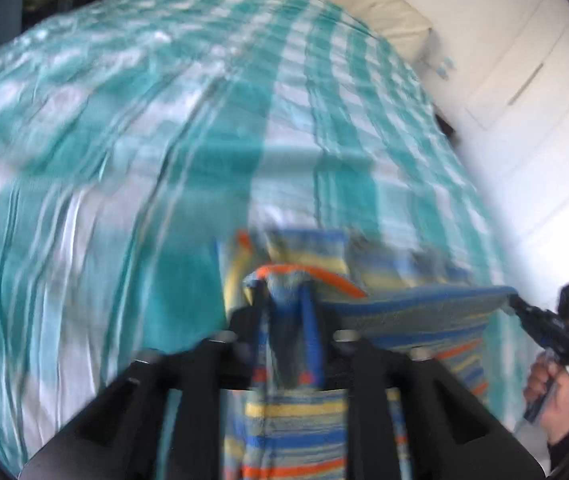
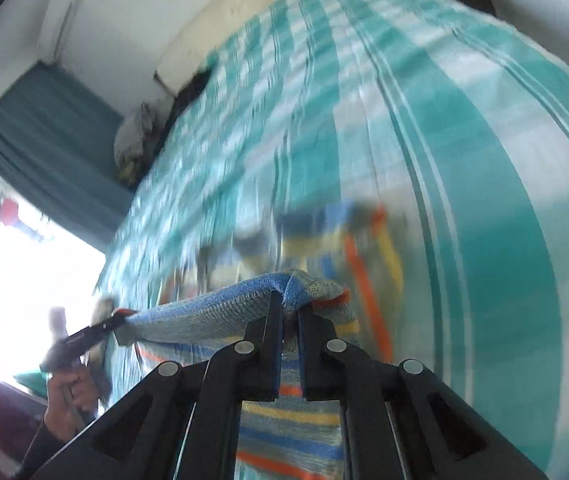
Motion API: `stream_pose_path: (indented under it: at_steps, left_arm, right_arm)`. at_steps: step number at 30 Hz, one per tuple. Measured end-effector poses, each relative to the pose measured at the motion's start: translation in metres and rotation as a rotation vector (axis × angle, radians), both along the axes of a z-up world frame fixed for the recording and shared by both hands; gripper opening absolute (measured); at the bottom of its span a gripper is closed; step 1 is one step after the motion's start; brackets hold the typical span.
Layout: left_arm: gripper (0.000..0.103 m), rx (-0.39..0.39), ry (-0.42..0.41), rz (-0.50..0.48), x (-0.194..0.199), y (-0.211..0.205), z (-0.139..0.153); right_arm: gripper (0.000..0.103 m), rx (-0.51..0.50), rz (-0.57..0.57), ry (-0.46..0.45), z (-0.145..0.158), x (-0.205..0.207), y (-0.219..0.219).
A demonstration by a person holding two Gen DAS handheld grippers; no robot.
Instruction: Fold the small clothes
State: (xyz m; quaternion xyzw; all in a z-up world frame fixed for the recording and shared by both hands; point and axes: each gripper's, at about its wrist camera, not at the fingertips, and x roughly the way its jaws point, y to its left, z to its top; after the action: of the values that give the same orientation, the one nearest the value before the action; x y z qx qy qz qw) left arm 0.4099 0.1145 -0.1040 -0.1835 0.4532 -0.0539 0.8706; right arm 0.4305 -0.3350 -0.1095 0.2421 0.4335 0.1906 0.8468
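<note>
Garment: small striped knit cloth, blue, yellow and orange bands; held up by its top edge, lower centre of the left wrist view; rest hangs down toward the bottom of frame.
Left gripper: clamped on one top corner of the cloth, fabric bunched between the fingers, lower centre of frame.
Right gripper: clamped on the opposite top corner, fabric pinched and humped over the fingertips, lower centre of the right wrist view.
Cross-check: right gripper also seen at the right edge of the left wrist view, gripping the far end of the stretched edge; left gripper likewise at the lower left of the right wrist view.
Span: top edge drawn fairly taut between the two grippers, running roughly level.
Surface: bed with teal-and-white checked sheet, filling the upper and middle of both views; cloth above it, contact with the sheet not discernible.
Image quality: heavy motion blur on sheet and on the cloth's far layer; fold state of the lower part not readable.
Step in hand (judged): carrying the held edge over to make a fold.
Next move (judged): lower both corners together, level and square onto the lower part, then release both grips.
Risk (judged): uneven lowering would skew the fold.
</note>
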Motion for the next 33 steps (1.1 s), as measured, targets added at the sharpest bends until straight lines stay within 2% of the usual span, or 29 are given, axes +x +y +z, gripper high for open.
stream_pose_path:
  at_steps: [1, 2, 3, 6, 11, 12, 13, 14, 15, 16, 17, 18, 20, 22, 23, 25, 27, 29, 31, 32, 33]
  left_arm:
    - [0.082, 0.021, 0.048, 0.031, 0.010, 0.006, -0.006]
    - [0.080, 0.037, 0.076, 0.070, 0.015, 0.010, -0.013]
    - [0.077, 0.034, 0.071, 0.080, 0.012, 0.015, -0.014]
    - [0.077, 0.007, 0.022, 0.054, -0.018, 0.024, -0.017]
    - [0.077, 0.133, -0.024, -0.049, -0.062, -0.011, -0.034]
    - [0.075, 0.166, -0.020, -0.088, -0.068, -0.023, -0.039]
    - [0.054, 0.229, 0.023, -0.163, -0.077, -0.039, -0.051]
    - [0.036, 0.304, 0.106, -0.225, -0.081, -0.052, -0.067]
    - [0.026, 0.362, 0.146, -0.252, -0.089, -0.057, -0.078]
    - [0.028, 0.394, 0.113, -0.257, -0.101, -0.057, -0.079]
    - [0.029, 0.425, 0.102, -0.256, -0.113, -0.054, -0.076]
    - [0.031, 0.416, 0.113, -0.252, -0.119, -0.050, -0.073]
    - [0.051, 0.368, 0.102, -0.200, -0.134, -0.035, -0.058]
    - [0.091, 0.375, 0.040, -0.141, -0.150, -0.023, -0.045]
    - [0.098, 0.393, -0.007, -0.097, -0.159, -0.016, -0.037]
    - [0.102, 0.422, -0.097, -0.011, -0.170, 0.004, -0.030]
    - [0.102, 0.434, -0.093, 0.047, -0.165, 0.021, -0.038]
    - [0.102, 0.441, -0.049, 0.121, -0.150, 0.040, -0.059]
    - [0.103, 0.433, 0.043, 0.118, -0.133, 0.050, -0.087]
    - [0.103, 0.411, 0.053, 0.095, -0.127, 0.051, -0.101]
    - [0.103, 0.401, 0.010, 0.108, -0.131, 0.051, -0.100]
  right_arm:
    - [0.034, -0.017, -0.023, 0.000, -0.005, 0.015, 0.006]
    - [0.047, -0.043, -0.059, 0.026, -0.012, 0.028, 0.008]
    - [0.053, -0.054, -0.085, 0.048, -0.017, 0.034, 0.008]
    - [0.053, -0.114, -0.044, -0.015, -0.011, 0.020, 0.011]
    - [0.053, -0.246, 0.135, -0.082, -0.013, -0.046, 0.031]
    - [0.053, -0.258, 0.190, -0.095, -0.016, -0.059, 0.039]
    - [0.052, -0.263, 0.244, -0.094, -0.023, -0.067, 0.046]
    - [0.049, -0.277, 0.301, -0.061, -0.034, -0.077, 0.052]
    - [0.044, -0.324, 0.333, 0.027, -0.054, -0.084, 0.057]
    - [0.039, -0.380, 0.351, 0.141, -0.079, -0.092, 0.056]
    - [0.038, -0.392, 0.350, 0.123, -0.083, -0.106, 0.050]
    - [0.037, -0.422, 0.351, 0.084, -0.077, -0.118, 0.047]
    - [0.039, -0.477, 0.324, 0.082, -0.067, -0.129, 0.044]
    - [0.045, -0.426, 0.250, 0.035, -0.050, -0.145, 0.032]
    - [0.051, -0.399, 0.209, -0.005, -0.042, -0.157, 0.025]
    - [0.080, -0.410, 0.103, -0.068, -0.035, -0.177, 0.013]
    - [0.084, -0.437, -0.026, -0.100, -0.044, -0.199, 0.001]
    - [0.084, -0.473, -0.100, -0.065, -0.066, -0.209, -0.003]
    - [0.085, -0.518, -0.142, -0.038, -0.091, -0.214, -0.002]
    - [0.085, -0.550, -0.152, -0.080, -0.094, -0.219, 0.003]
    - [0.090, -0.581, -0.147, -0.090, -0.095, -0.219, 0.008]
